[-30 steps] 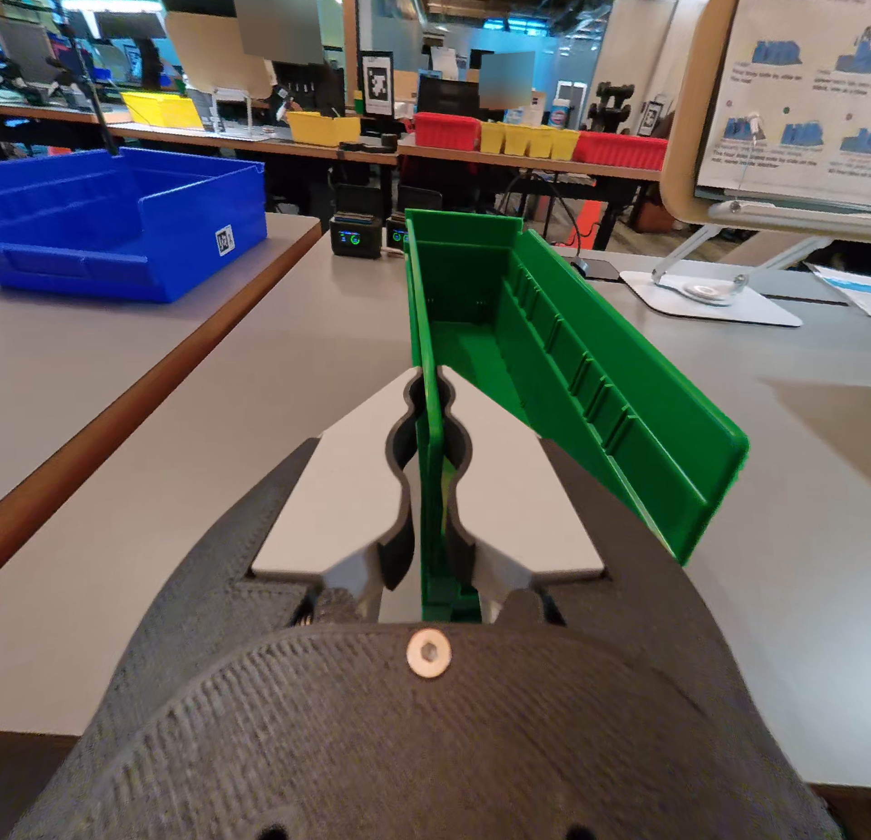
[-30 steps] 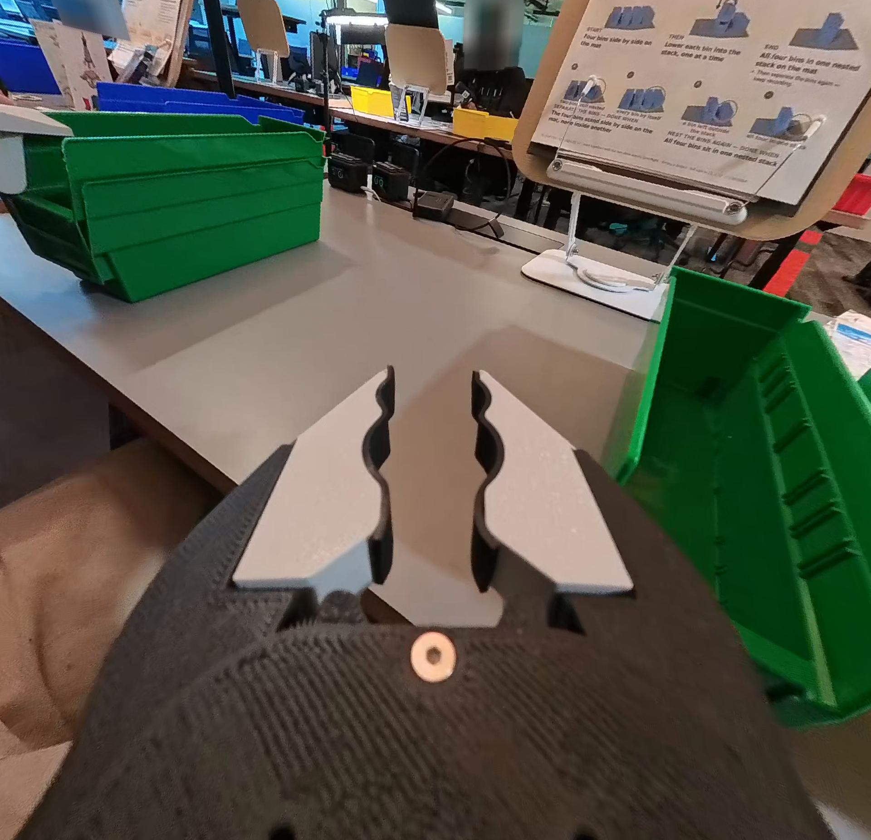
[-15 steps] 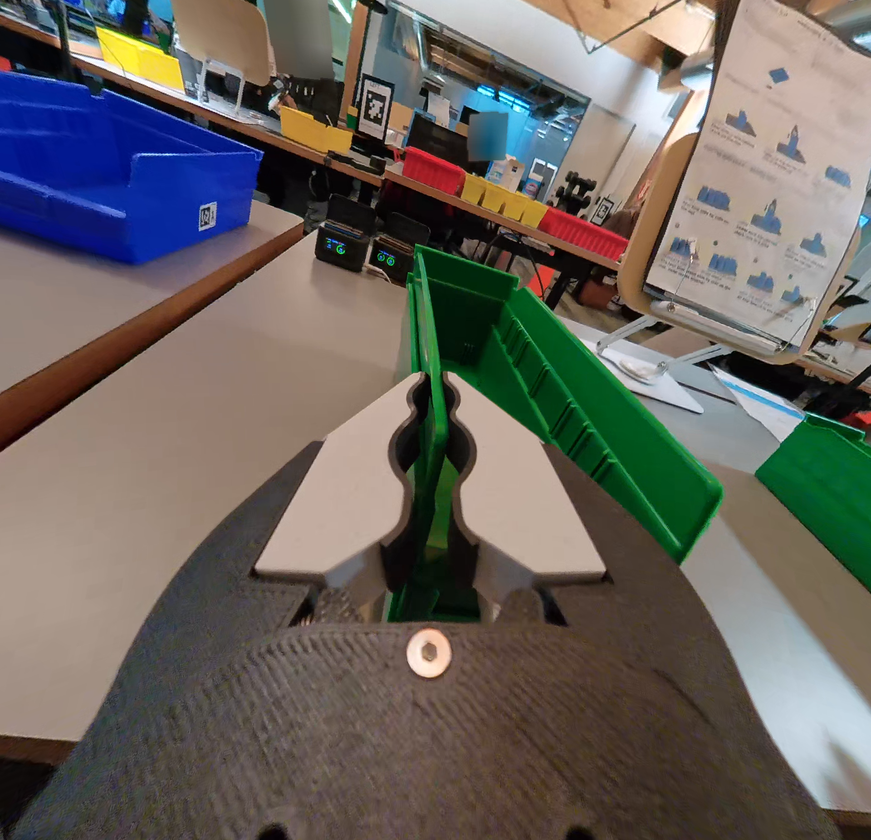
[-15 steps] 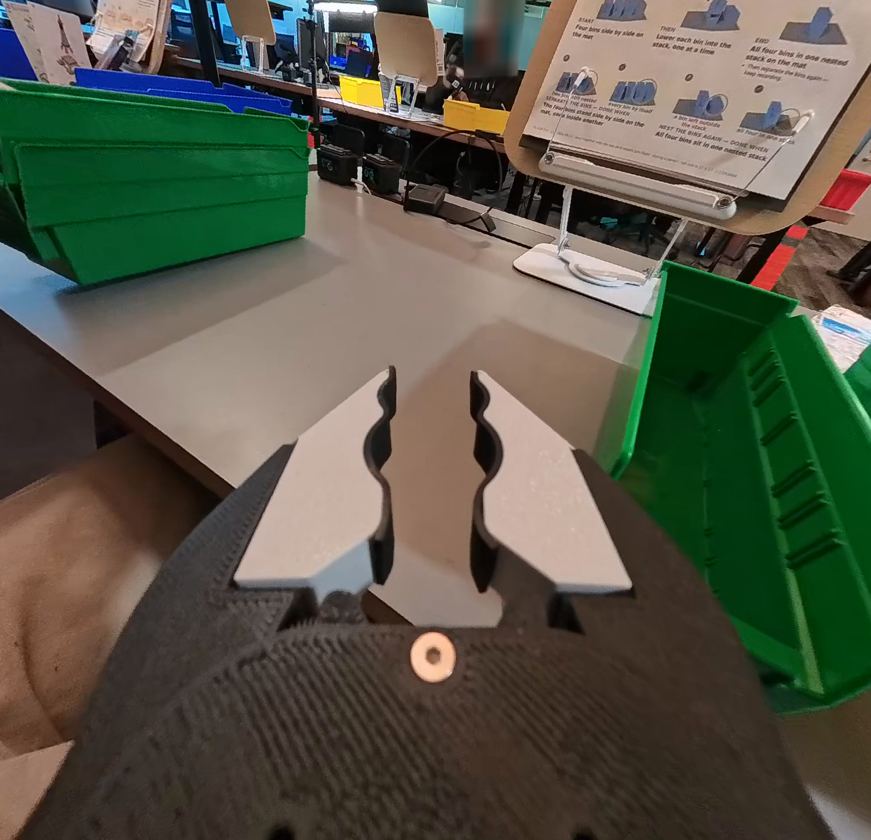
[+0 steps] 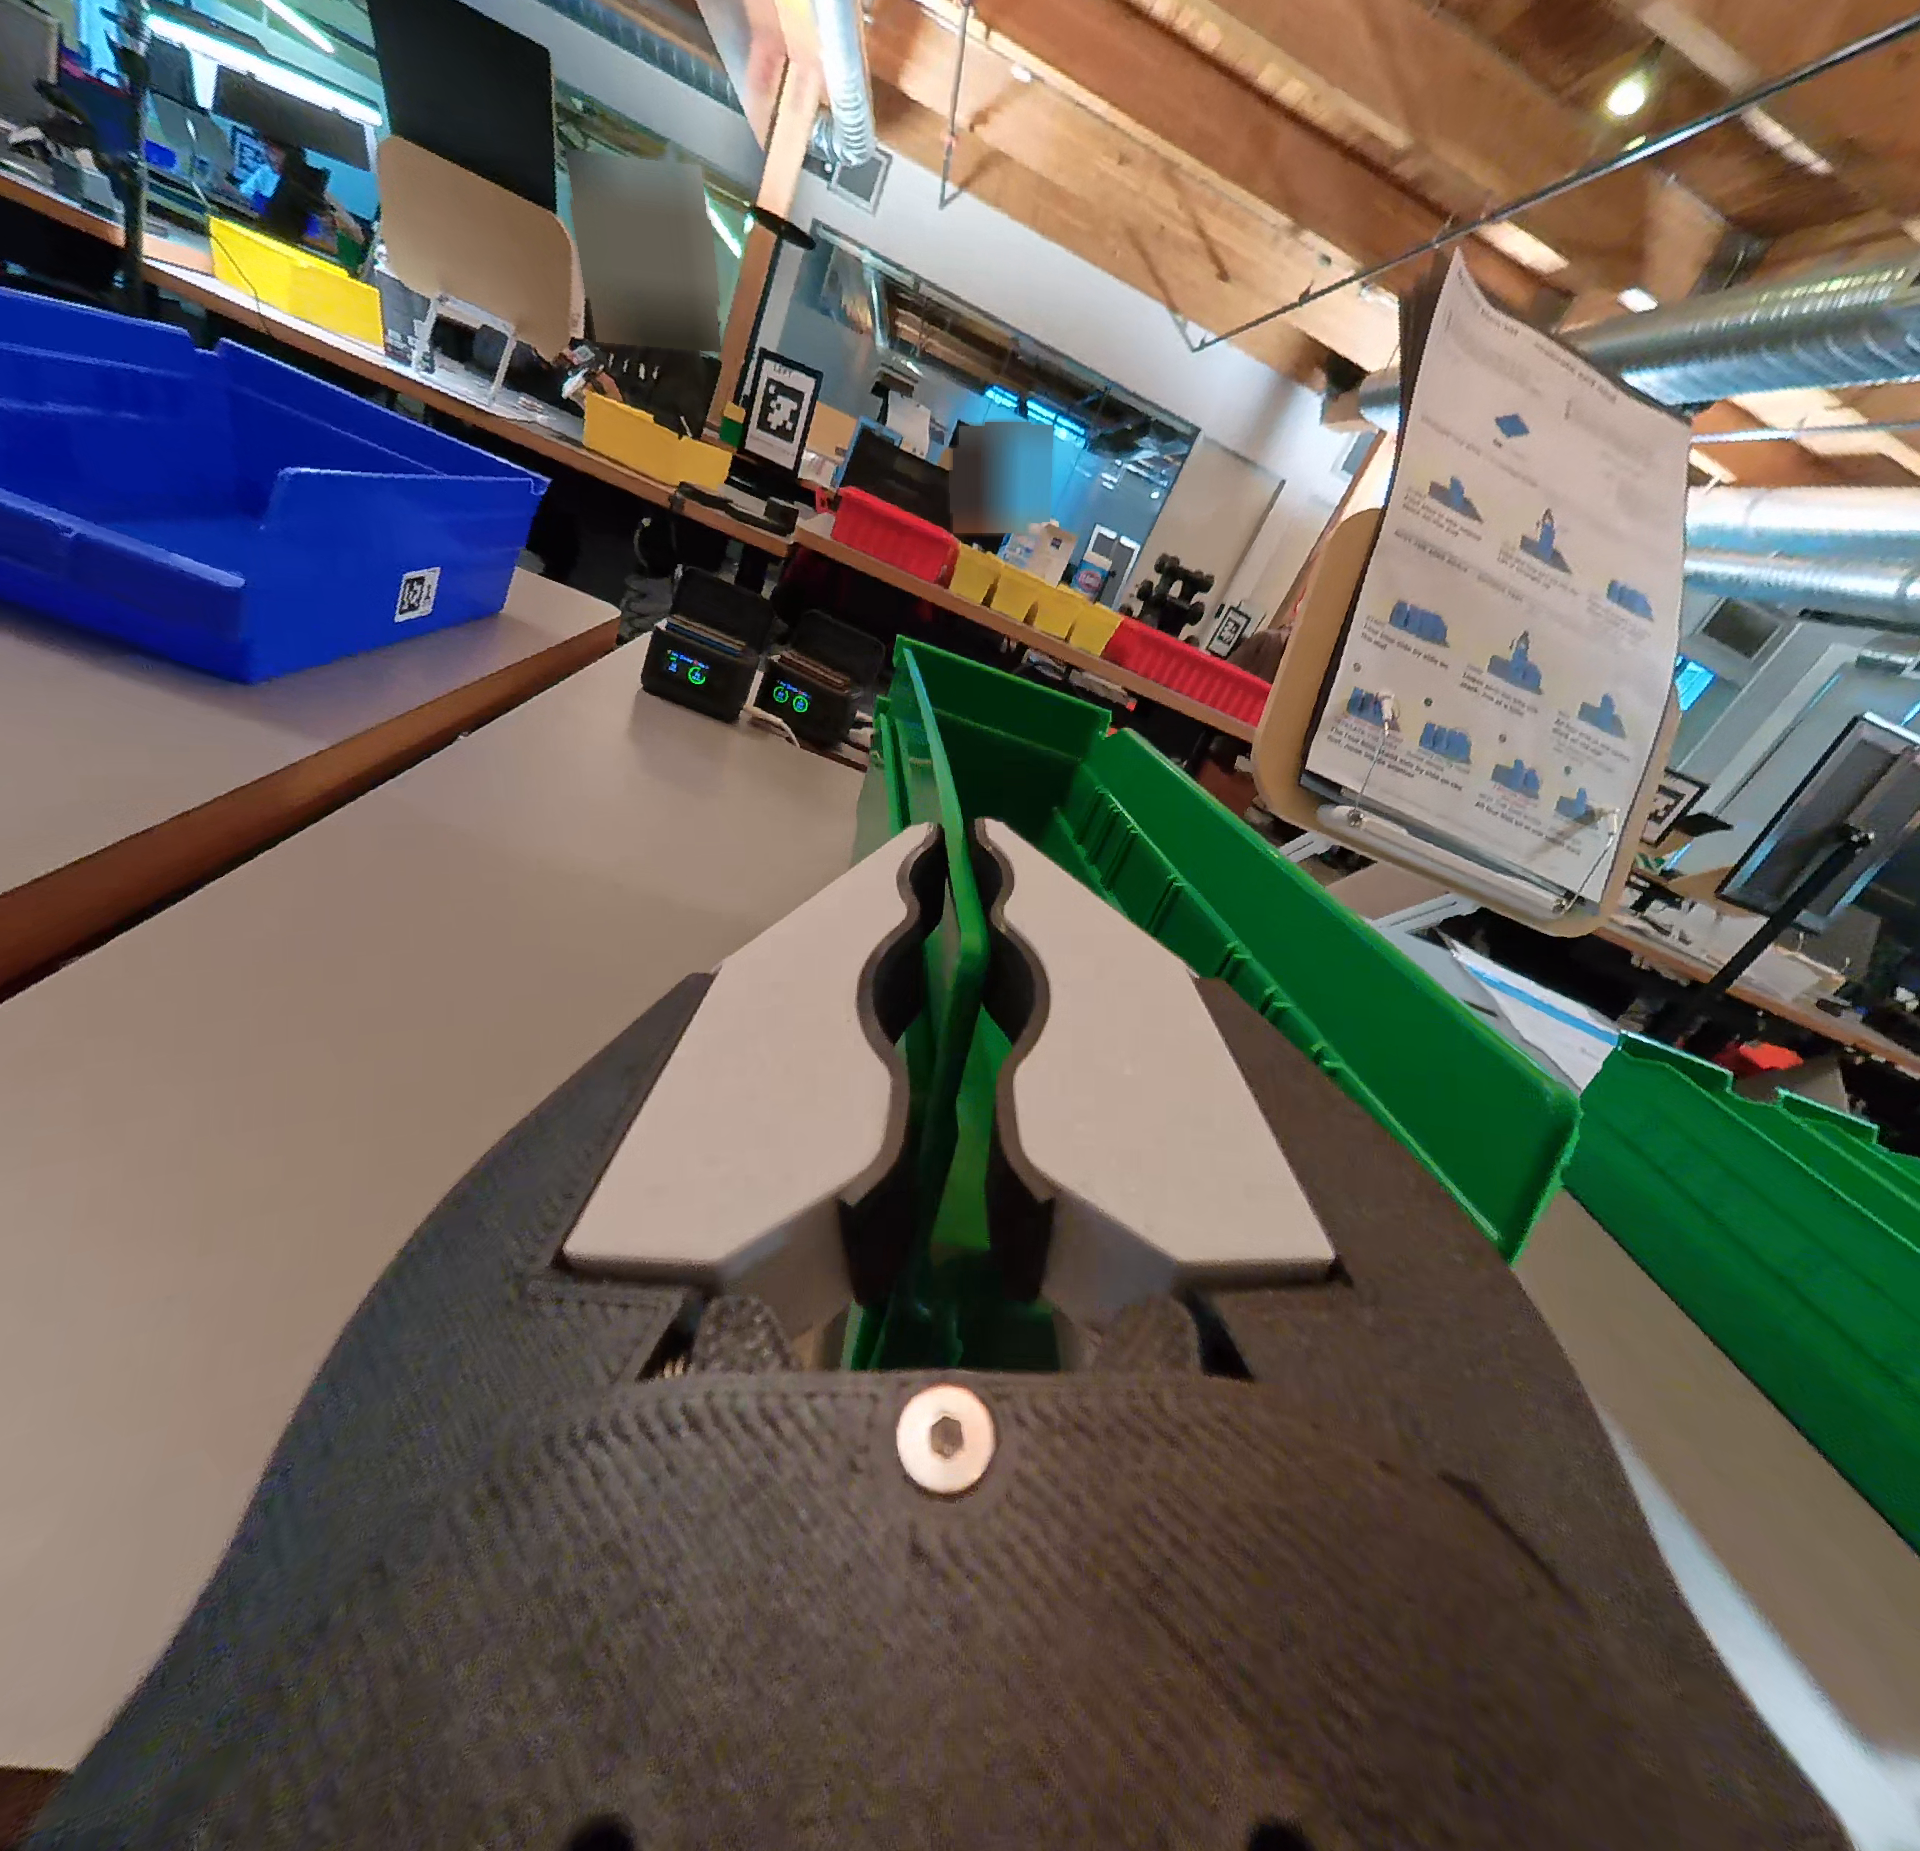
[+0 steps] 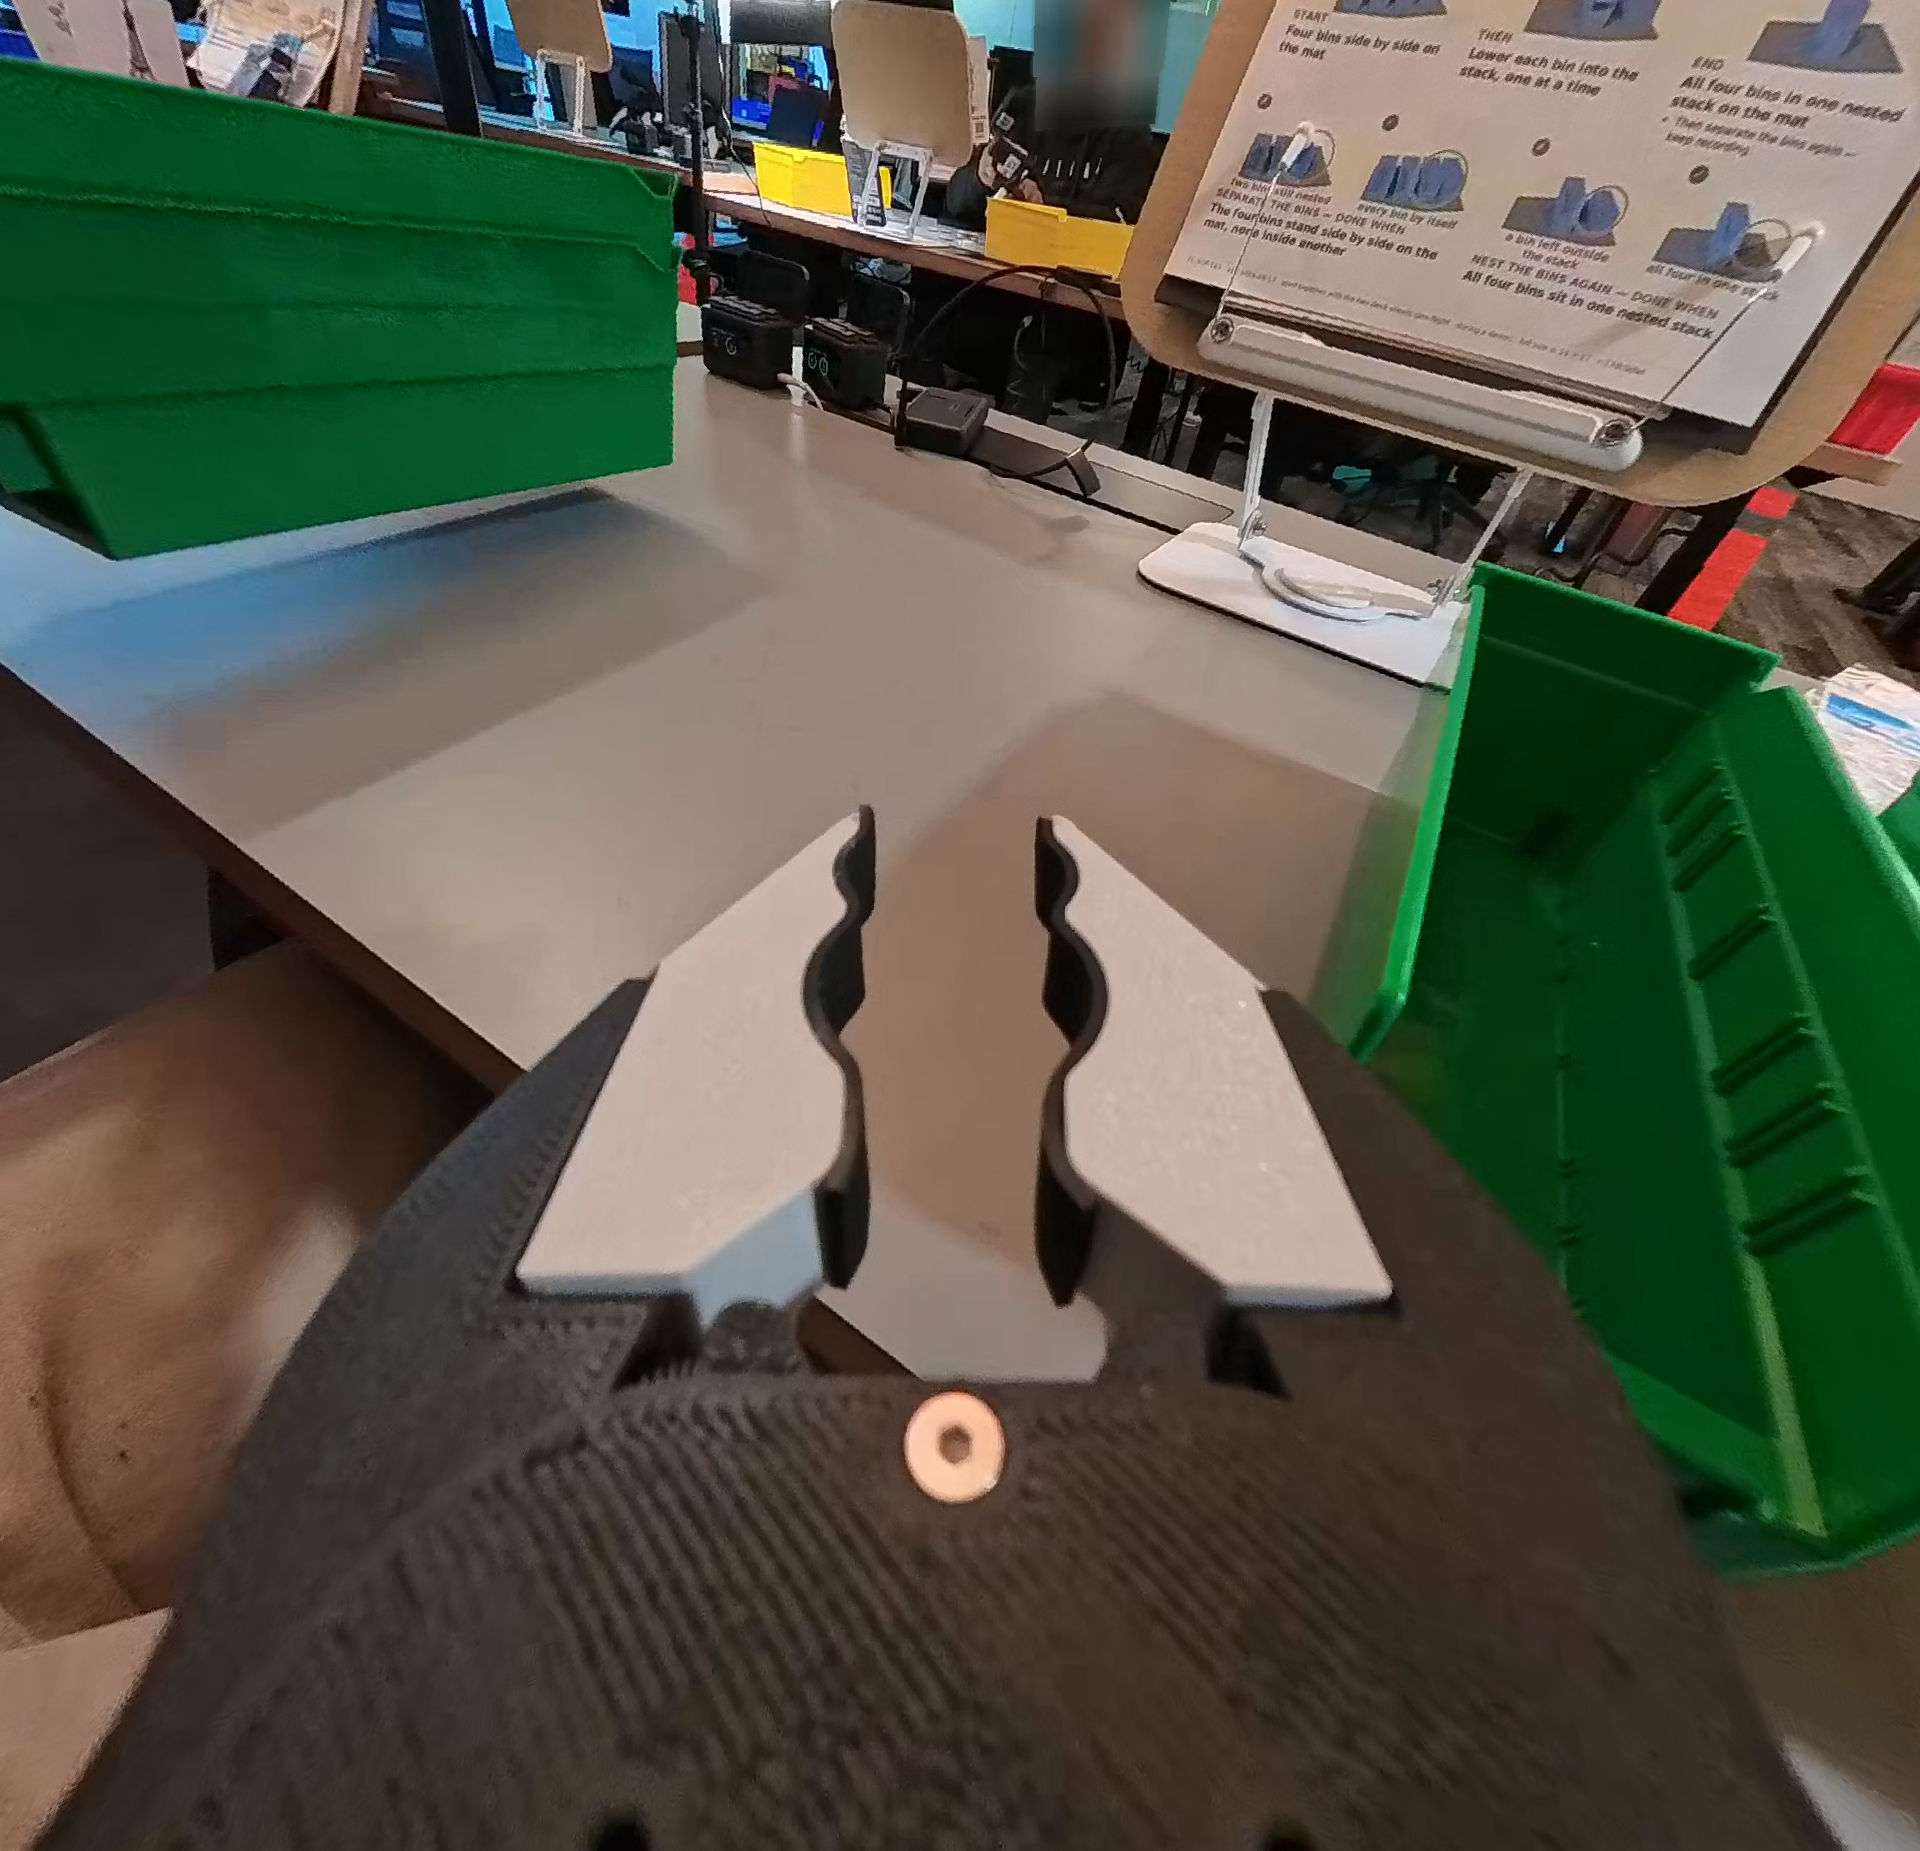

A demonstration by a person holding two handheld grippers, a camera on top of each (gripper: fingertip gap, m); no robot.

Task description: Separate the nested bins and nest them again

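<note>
Two nested green bins (image 6: 312, 326) hang over the worktop's (image 6: 831, 658) left edge, left gripper (image 5: 961, 856) clamped on one side wall. Right gripper (image 6: 954, 825) gapes, empty, beside single bin (image 6: 1662, 1074). Risk: one-wall grip lets stack tilt, slip.

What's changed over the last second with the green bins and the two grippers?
The left gripper, clamped throughout on a wall of the nested green bins, has lifted and tilted them up off the grey table; they now hang above it. The right gripper stays open and empty beside the single green bin.
</note>
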